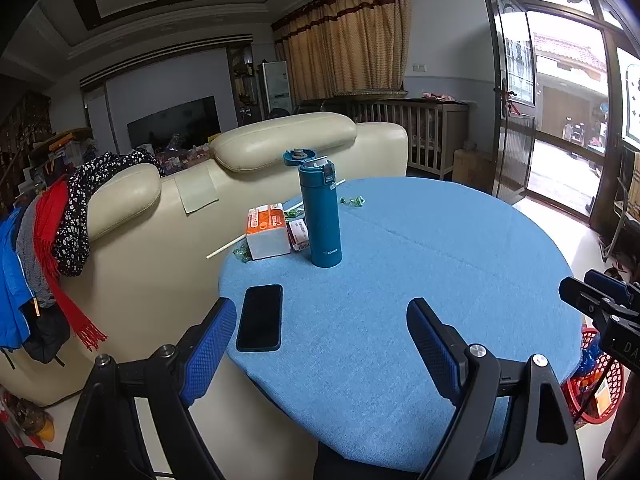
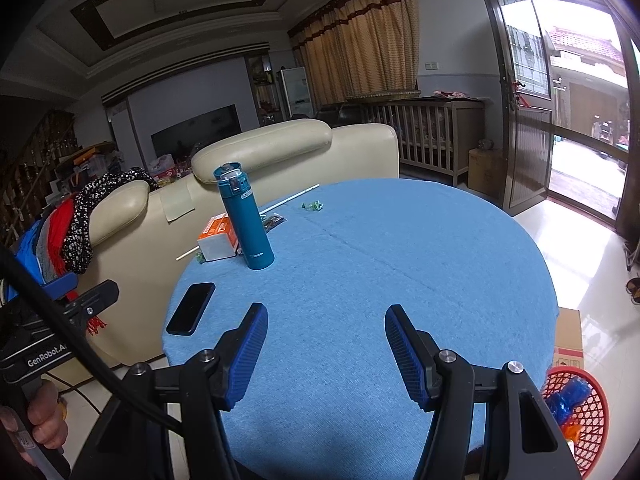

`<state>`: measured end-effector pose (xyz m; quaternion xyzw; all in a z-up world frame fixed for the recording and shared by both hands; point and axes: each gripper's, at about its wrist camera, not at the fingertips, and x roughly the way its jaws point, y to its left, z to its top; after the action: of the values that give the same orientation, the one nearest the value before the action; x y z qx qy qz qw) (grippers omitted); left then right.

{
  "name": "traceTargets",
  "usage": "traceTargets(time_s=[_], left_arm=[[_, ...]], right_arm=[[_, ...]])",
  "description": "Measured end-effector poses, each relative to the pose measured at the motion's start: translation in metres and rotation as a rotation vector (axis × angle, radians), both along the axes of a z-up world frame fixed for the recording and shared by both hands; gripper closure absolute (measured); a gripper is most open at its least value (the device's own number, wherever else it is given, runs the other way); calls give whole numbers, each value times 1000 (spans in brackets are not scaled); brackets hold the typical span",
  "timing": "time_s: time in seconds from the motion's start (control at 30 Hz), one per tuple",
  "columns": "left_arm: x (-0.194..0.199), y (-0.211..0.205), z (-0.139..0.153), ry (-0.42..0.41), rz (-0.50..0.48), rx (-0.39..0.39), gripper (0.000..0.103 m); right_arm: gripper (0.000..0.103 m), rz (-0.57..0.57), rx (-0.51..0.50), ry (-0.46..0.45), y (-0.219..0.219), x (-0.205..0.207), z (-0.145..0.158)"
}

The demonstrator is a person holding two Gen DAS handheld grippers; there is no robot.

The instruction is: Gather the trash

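Hovering empty over the near edge of the blue surface [image 1: 400, 280], the left claw [image 1: 320, 344] gapes wide and the right claw [image 2: 324, 352] half-wide, while the green wrappers [image 1: 352, 201] lie ahead-left past the bottle [image 1: 320, 216], nearer the left.

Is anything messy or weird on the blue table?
Yes. Green candy wrappers lie scattered on the far side of the table, and a long white stick pokes out over its left edge. The bottle stands with its lid flipped open. Nothing looks spilled or broken.
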<state>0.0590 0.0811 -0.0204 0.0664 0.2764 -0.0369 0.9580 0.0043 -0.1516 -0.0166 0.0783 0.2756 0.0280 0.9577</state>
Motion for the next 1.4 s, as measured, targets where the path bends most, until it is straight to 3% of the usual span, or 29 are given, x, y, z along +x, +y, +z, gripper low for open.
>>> traceTargets(time_s=[1.4], left_arm=[[-6,-10,3,-4,-22,17,15]], right_arm=[[38,-12,16,-1,-8,-3,1]])
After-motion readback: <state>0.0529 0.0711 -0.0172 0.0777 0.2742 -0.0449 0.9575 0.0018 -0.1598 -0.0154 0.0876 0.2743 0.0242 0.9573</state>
